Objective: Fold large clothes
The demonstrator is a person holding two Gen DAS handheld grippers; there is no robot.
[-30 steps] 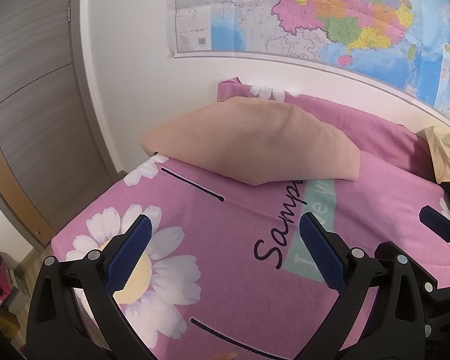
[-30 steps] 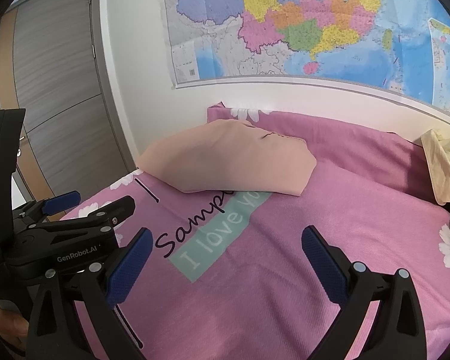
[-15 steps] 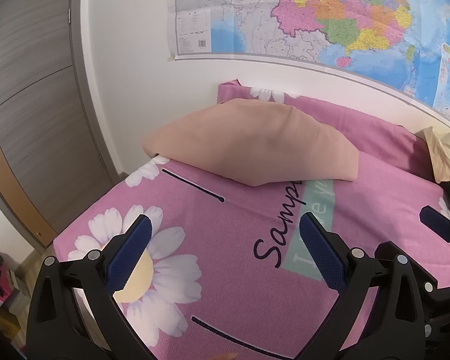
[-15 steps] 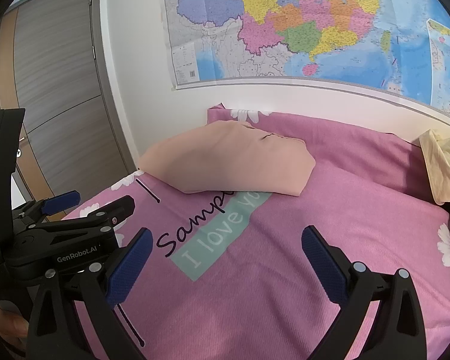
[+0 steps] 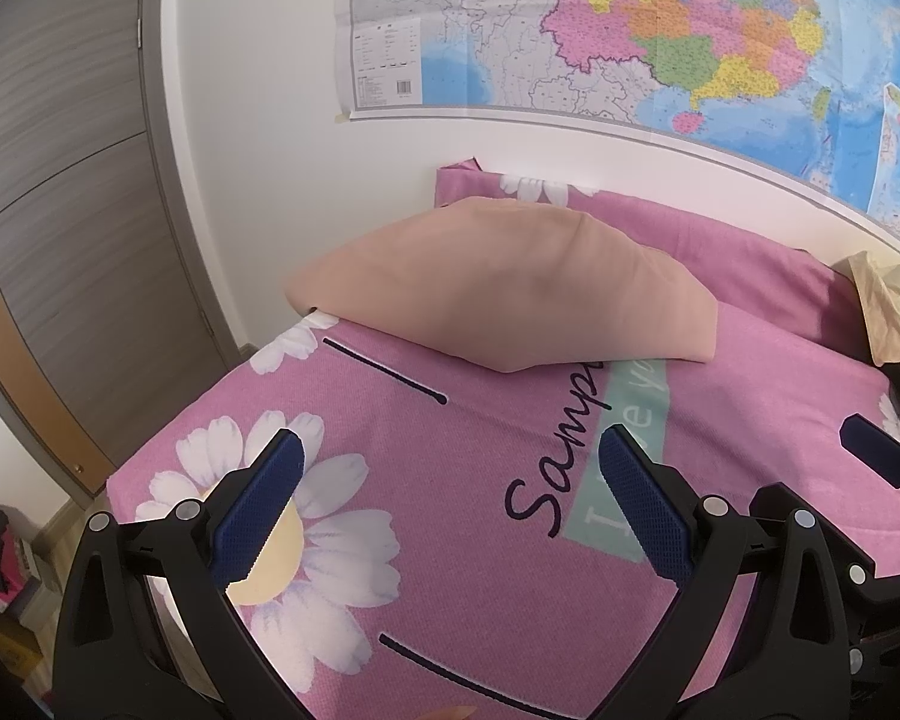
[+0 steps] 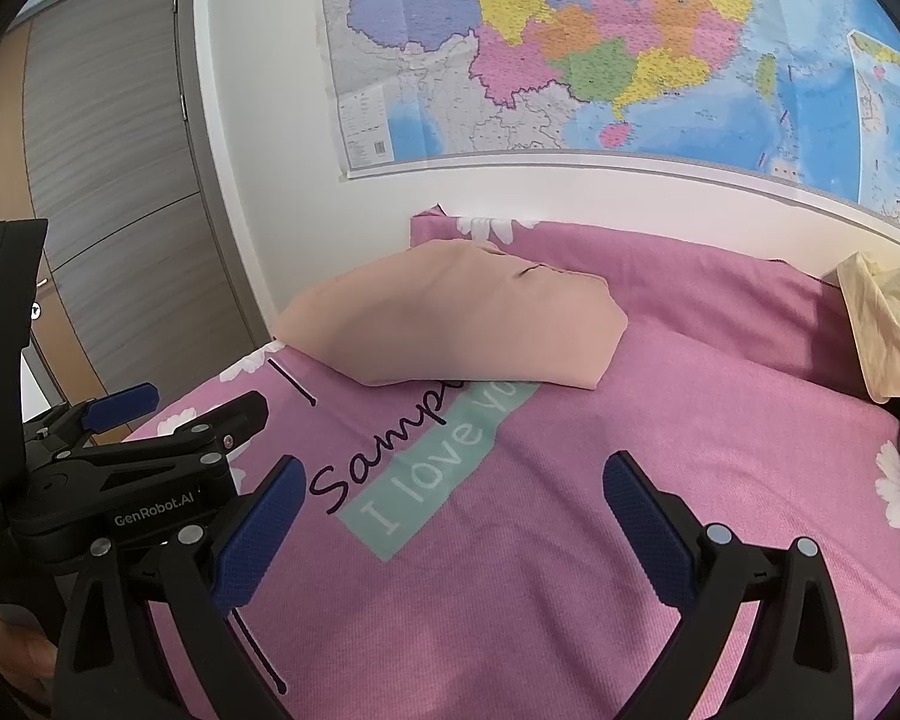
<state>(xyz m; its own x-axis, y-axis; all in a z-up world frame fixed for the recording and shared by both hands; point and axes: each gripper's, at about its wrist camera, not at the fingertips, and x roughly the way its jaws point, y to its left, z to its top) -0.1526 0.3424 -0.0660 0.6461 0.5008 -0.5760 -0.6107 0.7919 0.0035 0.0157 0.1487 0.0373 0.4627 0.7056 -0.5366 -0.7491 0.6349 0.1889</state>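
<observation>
Ahead of the left gripper, spread and empty, the folded peach fabric garment is being seen against the pink pillow. From the right gripper, likewise spread, the crumpled yellow garment is being shown far right; mis-grasping the pink floral bedsheet is being risked.

— How's the light?
— Bright, even and soft; only a faint shadow under the folded garment.
— Sharp?
— Mostly. The door at the left edge looks a little smeared.
— Distortion?
— Strong fisheye: the map bows, and the corners go black.
</observation>
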